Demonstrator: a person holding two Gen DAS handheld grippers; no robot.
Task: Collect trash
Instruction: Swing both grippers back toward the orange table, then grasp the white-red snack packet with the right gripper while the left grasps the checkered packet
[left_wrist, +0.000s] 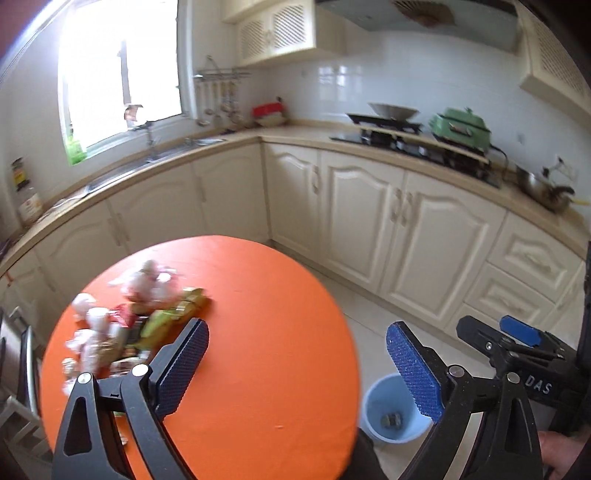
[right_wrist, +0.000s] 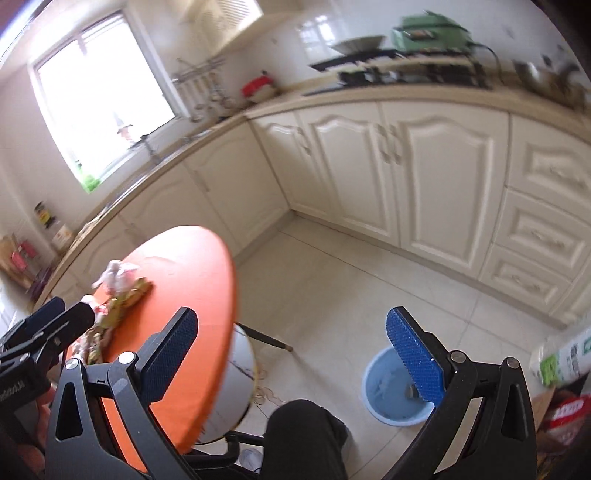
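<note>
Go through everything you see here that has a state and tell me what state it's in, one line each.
left gripper: open, nothing between the pads
right gripper: open, nothing between the pads
trash pile: still lying on the orange table
blue bin: upright on the floor, one small piece inside
cabinet doors: closed
drawers: closed

The round table (left_wrist: 258, 332) was bright orange, and the trash heap (left_wrist: 125, 321) on it mixed pale pink crumpled pieces with green, yellow and red wrappers. A light blue bin (right_wrist: 391, 387) stood on off-white floor tiles (right_wrist: 351, 288). Both grippers had black frames with blue, finely textured pads (left_wrist: 415, 369), against cream cabinet doors (left_wrist: 362, 221) and a mint-green cooker (left_wrist: 461, 127).
</note>
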